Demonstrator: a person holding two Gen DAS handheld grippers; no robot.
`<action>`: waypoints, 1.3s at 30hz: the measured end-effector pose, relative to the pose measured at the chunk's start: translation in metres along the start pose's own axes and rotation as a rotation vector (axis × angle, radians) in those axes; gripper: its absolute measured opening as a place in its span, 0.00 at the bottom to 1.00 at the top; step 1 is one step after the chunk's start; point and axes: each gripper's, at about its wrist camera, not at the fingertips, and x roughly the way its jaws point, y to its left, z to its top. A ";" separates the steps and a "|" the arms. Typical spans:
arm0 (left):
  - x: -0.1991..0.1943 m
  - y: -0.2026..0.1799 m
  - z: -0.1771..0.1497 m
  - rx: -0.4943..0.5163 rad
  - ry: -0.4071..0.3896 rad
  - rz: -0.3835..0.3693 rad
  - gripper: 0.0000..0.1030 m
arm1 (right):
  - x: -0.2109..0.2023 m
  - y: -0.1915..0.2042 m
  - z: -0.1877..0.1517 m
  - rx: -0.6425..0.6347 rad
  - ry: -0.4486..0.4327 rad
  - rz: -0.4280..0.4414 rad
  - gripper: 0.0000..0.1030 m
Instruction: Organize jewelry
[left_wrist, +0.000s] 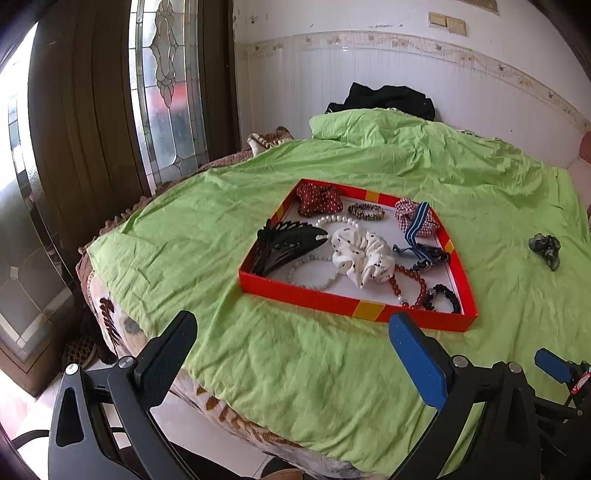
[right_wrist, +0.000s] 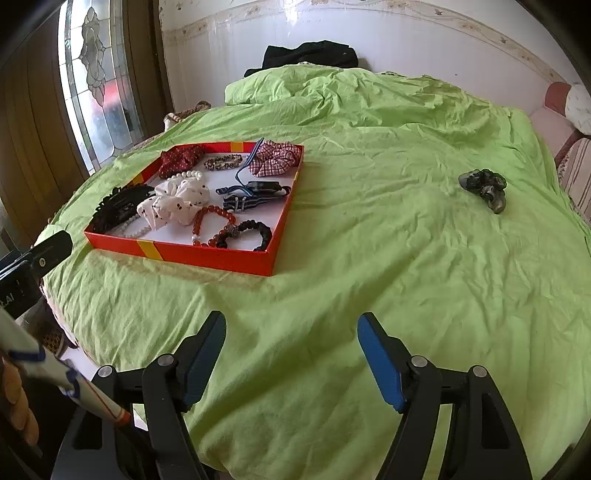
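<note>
Nearest to me, my right claw (right_wrist: 291, 354) hangs spread wide over the green bedsheet (right_wrist: 332, 258), holding nothing and touching nothing. My left claw (left_wrist: 291, 354) is likewise released, its pads well apart above the sheet just short of the red tray (left_wrist: 332, 301). Farther on, that tray holds the sorted pieces: a white scrunchie (left_wrist: 360, 254), a black hair comb (left_wrist: 284, 240), a red bead bracelet (left_wrist: 410, 284), pearls and other bands. Out beyond it, well apart to the right, one dark green hair clip (right_wrist: 484, 188) lies alone on the sheet. I judge it light, rigid and likely a bit slick, so I would pinch it across its thicker middle, not the teeth.
</note>
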 end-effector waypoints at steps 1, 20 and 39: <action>0.001 0.000 -0.001 0.002 0.005 0.003 1.00 | 0.001 0.000 0.000 0.000 0.002 -0.001 0.76; 0.008 -0.012 -0.008 0.060 0.036 -0.009 1.00 | 0.007 0.007 -0.003 -0.029 0.010 -0.041 0.79; 0.012 -0.005 -0.009 0.038 0.052 -0.014 1.00 | 0.010 0.013 -0.004 -0.051 0.018 -0.041 0.79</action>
